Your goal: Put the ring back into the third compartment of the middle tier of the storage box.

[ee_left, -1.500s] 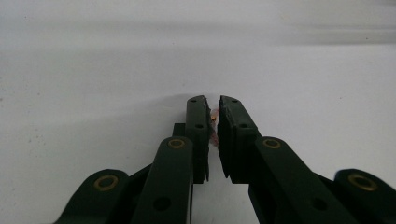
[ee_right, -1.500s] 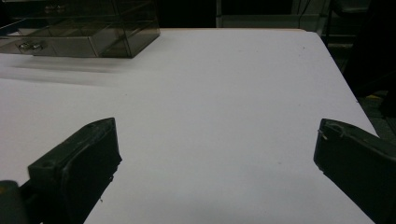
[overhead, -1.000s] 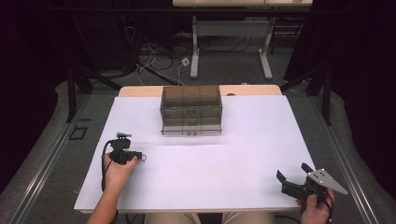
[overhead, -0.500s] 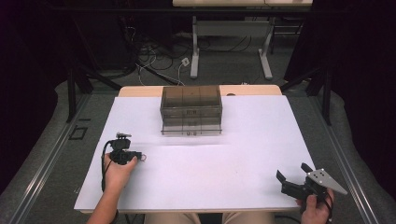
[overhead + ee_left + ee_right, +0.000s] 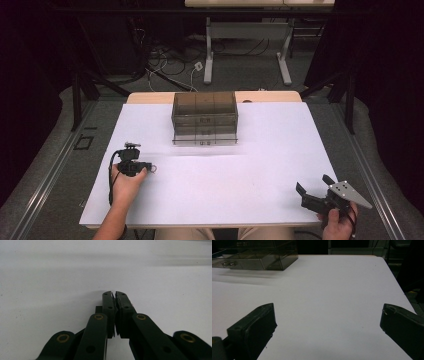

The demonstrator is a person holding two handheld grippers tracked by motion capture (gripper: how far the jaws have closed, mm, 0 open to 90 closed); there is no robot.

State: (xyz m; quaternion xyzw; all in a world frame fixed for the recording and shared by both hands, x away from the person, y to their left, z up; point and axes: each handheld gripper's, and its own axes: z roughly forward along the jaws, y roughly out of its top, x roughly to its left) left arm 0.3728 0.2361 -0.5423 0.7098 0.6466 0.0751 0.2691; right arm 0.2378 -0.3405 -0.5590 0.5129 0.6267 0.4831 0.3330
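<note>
The smoked plastic drawer box (image 5: 204, 118) stands at the far middle of the white table (image 5: 270, 150), its small drawer fronts facing the person. The left hand-held gripper (image 5: 150, 168) rests near the box's front left, jaws pressed together with nothing between them. The right hand-held gripper (image 5: 314, 188) sits well apart from the box, toward the near right edge, jaws spread wide and empty, probably parked ready for a reach to the drawers.

White table (image 5: 250, 165); smoky translucent grey-brown drawer box (image 5: 204, 117) at its far edge; black left gripper (image 5: 115, 296); black right gripper (image 5: 327, 322) with grey plate.
</note>
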